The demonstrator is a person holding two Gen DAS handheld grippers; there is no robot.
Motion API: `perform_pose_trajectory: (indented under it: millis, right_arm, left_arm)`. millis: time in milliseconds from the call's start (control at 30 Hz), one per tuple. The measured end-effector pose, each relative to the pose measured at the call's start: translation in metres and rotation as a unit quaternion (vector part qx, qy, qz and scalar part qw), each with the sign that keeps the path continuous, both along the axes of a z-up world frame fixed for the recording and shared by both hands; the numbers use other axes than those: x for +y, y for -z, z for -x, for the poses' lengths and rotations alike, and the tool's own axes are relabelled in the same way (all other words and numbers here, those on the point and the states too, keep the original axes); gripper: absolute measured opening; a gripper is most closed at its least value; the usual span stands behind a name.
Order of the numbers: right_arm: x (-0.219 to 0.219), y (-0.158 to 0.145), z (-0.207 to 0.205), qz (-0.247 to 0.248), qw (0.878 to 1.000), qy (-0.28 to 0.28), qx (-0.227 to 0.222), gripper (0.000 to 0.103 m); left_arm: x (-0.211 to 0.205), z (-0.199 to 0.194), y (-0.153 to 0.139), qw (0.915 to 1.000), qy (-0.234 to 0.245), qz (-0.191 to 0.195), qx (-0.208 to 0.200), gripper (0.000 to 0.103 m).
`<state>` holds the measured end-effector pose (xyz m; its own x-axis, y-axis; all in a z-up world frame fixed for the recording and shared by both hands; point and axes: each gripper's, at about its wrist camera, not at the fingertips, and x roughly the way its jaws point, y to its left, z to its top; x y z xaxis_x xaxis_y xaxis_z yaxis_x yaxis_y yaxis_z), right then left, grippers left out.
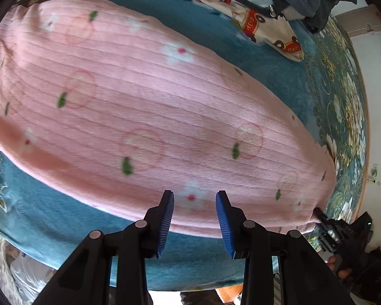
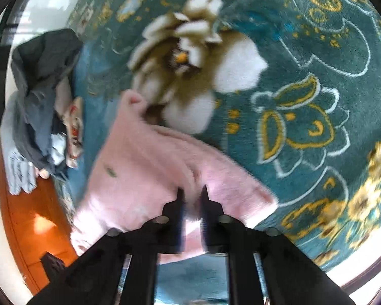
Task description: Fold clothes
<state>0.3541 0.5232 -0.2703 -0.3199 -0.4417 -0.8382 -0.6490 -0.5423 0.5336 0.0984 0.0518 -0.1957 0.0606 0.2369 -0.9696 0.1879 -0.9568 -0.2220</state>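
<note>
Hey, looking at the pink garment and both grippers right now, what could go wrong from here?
1. The left gripper is open at the pink garment's near edge; closing there may pinch only the top layer.
2. The right gripper looks nearly shut at a corner fold, though the view is blurred; a thin bite could slip when lifted.
3. The clothes pile lies close by, so a wide fold might drag into it.

The pink garment (image 1: 152, 106) is soft, ribbed, matt fleece. The teal floral blanket (image 2: 304, 81) beneath is plush pile. The left tongs' pads (image 1: 166, 218) are ridged blue plastic.
</note>
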Motion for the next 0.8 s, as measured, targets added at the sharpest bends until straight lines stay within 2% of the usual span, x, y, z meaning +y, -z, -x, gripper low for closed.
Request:
perform_pose_trajectory:
  millis: [33,133,233,300,333,367,433,533,633,767,800]
  right_arm:
    - [-0.003,-0.009,0.003,-0.001,1.0,-0.001,0.009,0.008]
    - [-0.013,-0.057,0.017,-0.004,0.997,-0.03,0.069,0.007]
    - [-0.026,-0.12,0.023,0.002,0.985,-0.068,0.158,0.007]
    - [-0.03,-0.143,0.016,-0.013,0.977,-0.087,0.193,0.007]
    - [-0.026,-0.142,0.009,-0.025,0.978,-0.089,0.189,0.007]
    - [-0.021,-0.128,0.003,-0.034,0.982,-0.087,0.166,0.007]
    - [-0.004,-0.083,-0.014,-0.042,0.991,-0.074,0.099,0.007]
    - [0.019,-0.023,-0.039,-0.049,0.997,-0.06,0.022,0.007]
    - [0.025,-0.002,-0.048,-0.045,0.997,-0.054,0.012,0.007]
    - [0.027,-0.016,-0.042,-0.066,0.994,-0.08,0.045,0.012]
    - [0.028,-0.022,-0.039,-0.077,0.991,-0.09,0.057,0.019]
  left_arm:
    - [-0.012,-0.012,-0.002,1.0,0.001,0.0,0.003,0.038]
    - [-0.02,0.0,-0.01,1.0,-0.004,-0.001,0.007,0.038]
    - [-0.025,0.0,-0.014,0.9999,0.007,0.002,0.009,0.038]
    - [-0.029,-0.001,-0.018,0.9998,0.014,0.004,0.011,0.038]
    - [-0.031,-0.001,-0.019,0.9998,0.017,0.006,0.011,0.038]
    - [-0.033,-0.001,-0.021,0.9997,0.021,0.007,0.012,0.038]
    - [-0.029,-0.002,-0.016,0.9993,0.035,0.015,0.008,0.038]
    - [-0.029,-0.008,-0.013,0.9988,0.043,0.024,-0.001,0.038]
    - [-0.03,-0.01,-0.008,0.9985,0.043,0.032,-0.007,0.038]
    - [-0.03,-0.013,-0.001,0.998,0.044,0.043,-0.015,0.038]
    - [-0.03,-0.014,0.001,0.9978,0.044,0.045,-0.017,0.038]
